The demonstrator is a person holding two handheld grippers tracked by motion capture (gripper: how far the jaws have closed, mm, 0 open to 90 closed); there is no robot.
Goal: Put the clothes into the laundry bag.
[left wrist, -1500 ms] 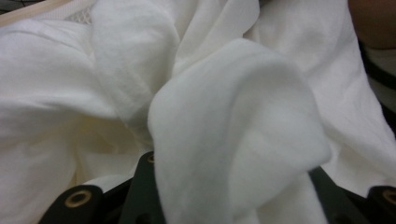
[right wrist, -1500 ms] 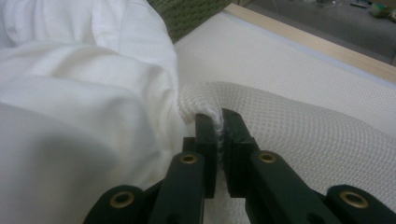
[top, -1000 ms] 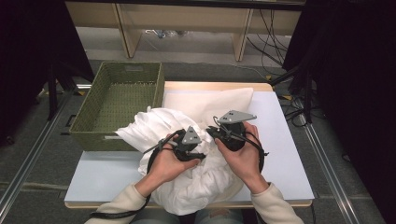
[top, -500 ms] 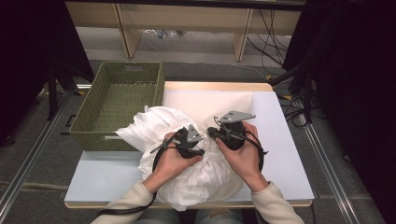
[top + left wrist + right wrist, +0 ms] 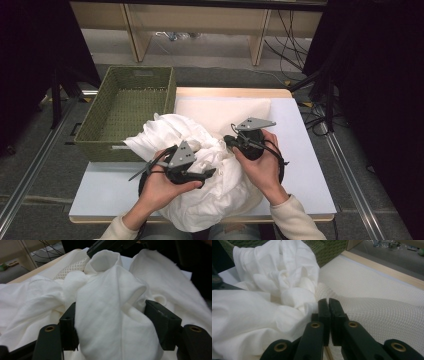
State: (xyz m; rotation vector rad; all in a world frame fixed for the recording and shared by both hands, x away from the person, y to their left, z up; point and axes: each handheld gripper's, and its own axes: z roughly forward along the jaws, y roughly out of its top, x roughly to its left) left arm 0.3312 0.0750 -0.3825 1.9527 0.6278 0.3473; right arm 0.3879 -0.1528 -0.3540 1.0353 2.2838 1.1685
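White cloth (image 5: 210, 175) heaped at the desk's (image 5: 310, 165) near edge, beside the green basket (image 5: 125, 107). Left gripper (image 5: 112, 325): jaws just been opening, released, a fold between them. Right gripper (image 5: 328, 312): jaws clenched on the cloth.

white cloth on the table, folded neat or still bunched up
Bunched up. The white fabric cloth lies in a crumpled heap of loose folds on the pale blue table, one edge draped against the green woven basket.

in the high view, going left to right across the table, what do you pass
green woven basket → left hand-held gripper on the white cloth → right hand-held gripper → bare pale blue tabletop
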